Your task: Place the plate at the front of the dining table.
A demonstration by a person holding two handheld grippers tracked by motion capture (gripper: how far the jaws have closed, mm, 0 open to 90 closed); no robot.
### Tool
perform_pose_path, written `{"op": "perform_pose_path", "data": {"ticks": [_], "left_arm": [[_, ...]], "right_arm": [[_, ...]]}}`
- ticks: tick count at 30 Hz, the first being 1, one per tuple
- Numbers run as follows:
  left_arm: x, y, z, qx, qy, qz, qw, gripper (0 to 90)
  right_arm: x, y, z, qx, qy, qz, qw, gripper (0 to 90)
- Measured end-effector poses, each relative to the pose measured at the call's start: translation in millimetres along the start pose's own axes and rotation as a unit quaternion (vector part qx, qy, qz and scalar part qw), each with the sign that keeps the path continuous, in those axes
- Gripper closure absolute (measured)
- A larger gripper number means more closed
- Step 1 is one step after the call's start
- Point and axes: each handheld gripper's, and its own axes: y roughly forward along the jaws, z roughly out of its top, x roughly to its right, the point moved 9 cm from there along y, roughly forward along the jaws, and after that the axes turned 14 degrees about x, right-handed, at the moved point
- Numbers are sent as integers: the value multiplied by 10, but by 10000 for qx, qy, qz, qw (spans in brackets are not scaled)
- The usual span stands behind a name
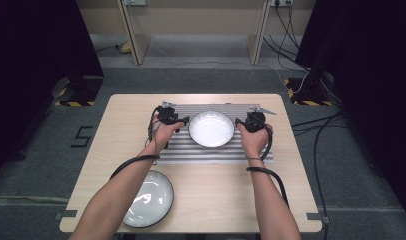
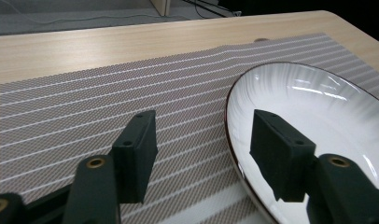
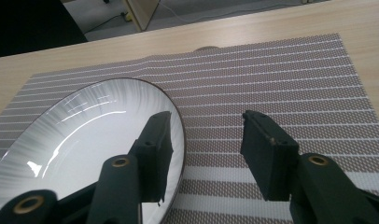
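A white plate with a dark rim lies in the middle of a grey striped placemat. My left gripper is at the plate's left edge and my right gripper at its right edge. In the left gripper view the left gripper is open and straddles the rim of the plate, one jaw over the plate and the other over the placemat. In the right gripper view the right gripper straddles the plate the same way, open, above the placemat. Neither gripper's pads press on the rim.
A second shiny plate sits at the front left of the wooden table, partly under my left forearm. Cables run over the floor to the right. A wooden desk frame stands beyond the table.
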Motion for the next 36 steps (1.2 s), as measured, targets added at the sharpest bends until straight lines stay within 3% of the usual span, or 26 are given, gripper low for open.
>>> {"op": "perform_pose_path", "data": {"ticks": [5, 9, 13, 18, 21, 27, 36], "left_arm": [[-90, -272, 43, 39, 86, -93, 9999, 360], [-133, -457, 35, -82, 399, -175, 9990, 361], [-138, -626, 74, -55, 489, -308, 9983, 362], [-144, -854, 160, 72, 514, -395, 9979, 360], [-143, -965, 173, 71, 393, -469, 9981, 360], [-184, -1142, 224, 205, 501, -442, 9976, 360], [-269, -1374, 154, 256, 538, -419, 9973, 360]], "right_arm": [[102, -169, -2, -59, -13, 6, 10000, 506], [145, -323, 2, -63, -84, 67, 9999, 494], [208, -467, -8, -53, -153, 75, 9998, 489], [309, -646, -21, -55, -170, 59, 9998, 483], [385, -738, -21, -24, -205, 8, 9998, 484], [517, -900, -25, 19, -170, -86, 9998, 484], [634, -1109, -56, 43, -176, -137, 9997, 481]]}}
